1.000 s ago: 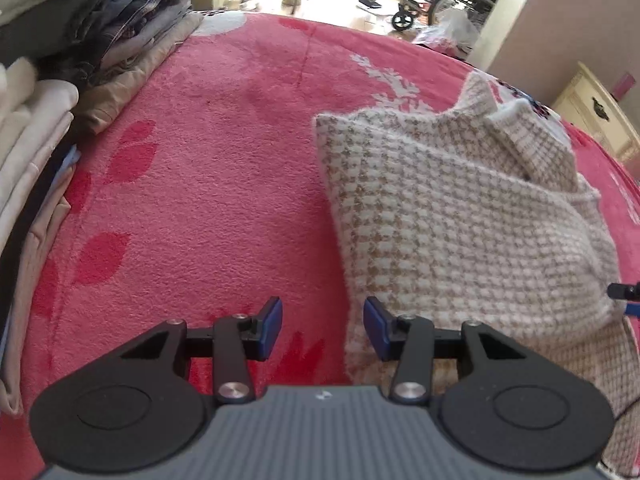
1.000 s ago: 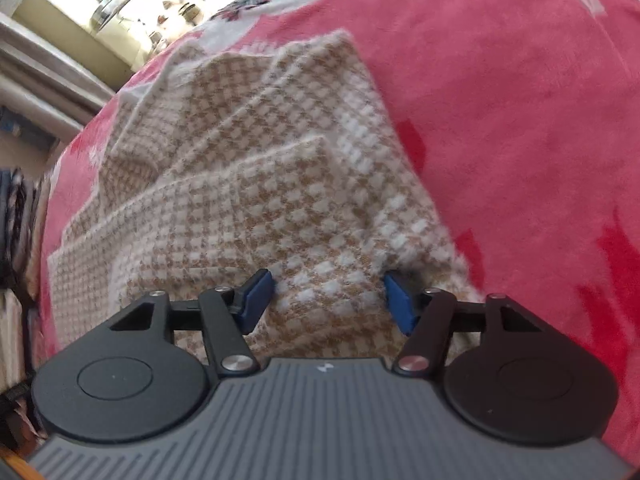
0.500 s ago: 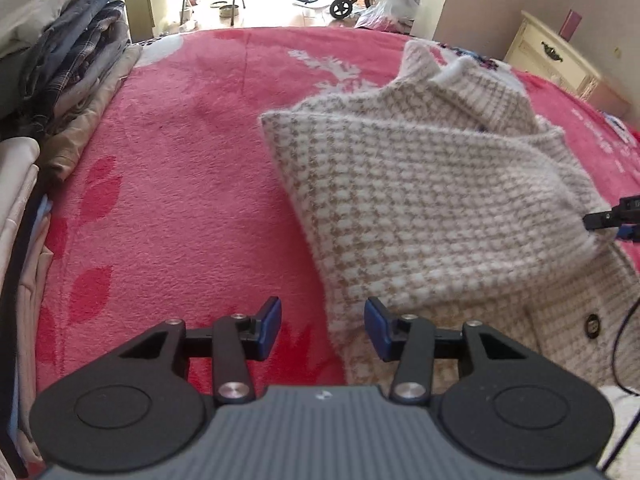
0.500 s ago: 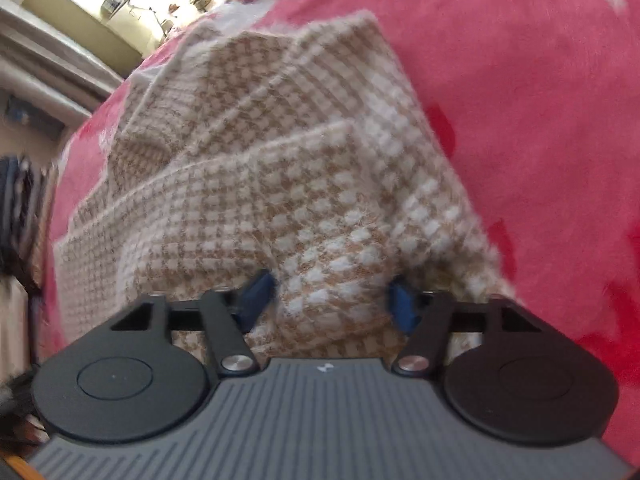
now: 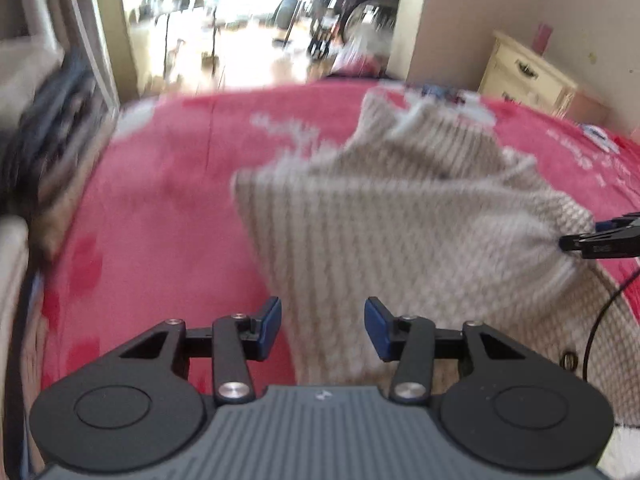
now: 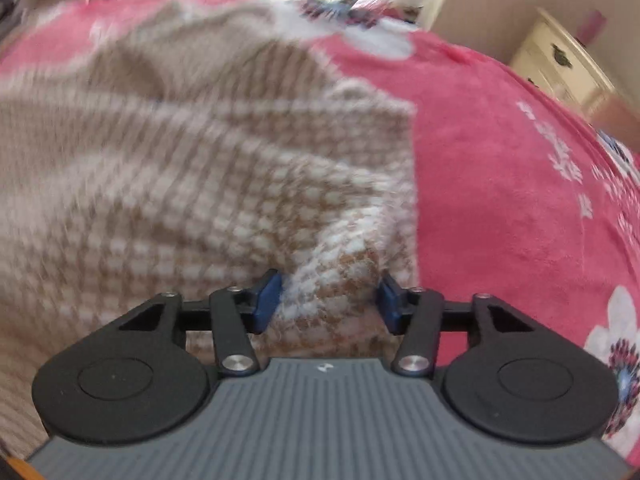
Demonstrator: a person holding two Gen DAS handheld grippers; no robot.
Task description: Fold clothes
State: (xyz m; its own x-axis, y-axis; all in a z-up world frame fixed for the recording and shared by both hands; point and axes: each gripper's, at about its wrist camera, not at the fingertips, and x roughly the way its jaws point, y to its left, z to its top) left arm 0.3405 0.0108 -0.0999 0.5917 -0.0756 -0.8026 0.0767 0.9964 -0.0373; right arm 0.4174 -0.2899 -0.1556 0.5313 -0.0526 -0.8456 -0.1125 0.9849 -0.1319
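From the left wrist, the beige-and-white houndstooth knitted garment [image 5: 400,232] lies on the pink plush floral bedspread [image 5: 160,208], its near edge running between the blue pads of the left gripper [image 5: 322,330]. The pads stand apart with fabric in the gap, but the blur hides whether they press on it, so I cannot tell whether this claw is grasping or released. At the right edge of this view the tip of the right gripper [image 5: 580,240] meets a gathered corner of the knit, and the cloth runs taut toward it, which suggests that corner is being pulled to square the fold. A blurred stack of folded clothes [image 5: 36,140] sits along the left side, probably where finished pieces go, and a cream wooden dresser [image 5: 528,76] stands behind the bed. From the right wrist, the same garment fills the left and middle of the picture, a folded layer on top, with bare bedspread to the right. A bunched wad of knit sits between the right gripper's pads, touching both; its jaws have just been opening wider with the fabric between them, yet the wad looks pinched, so I judge it grasped. A hold at each near corner suits lifting the hem together and carrying it over toward the collar end.
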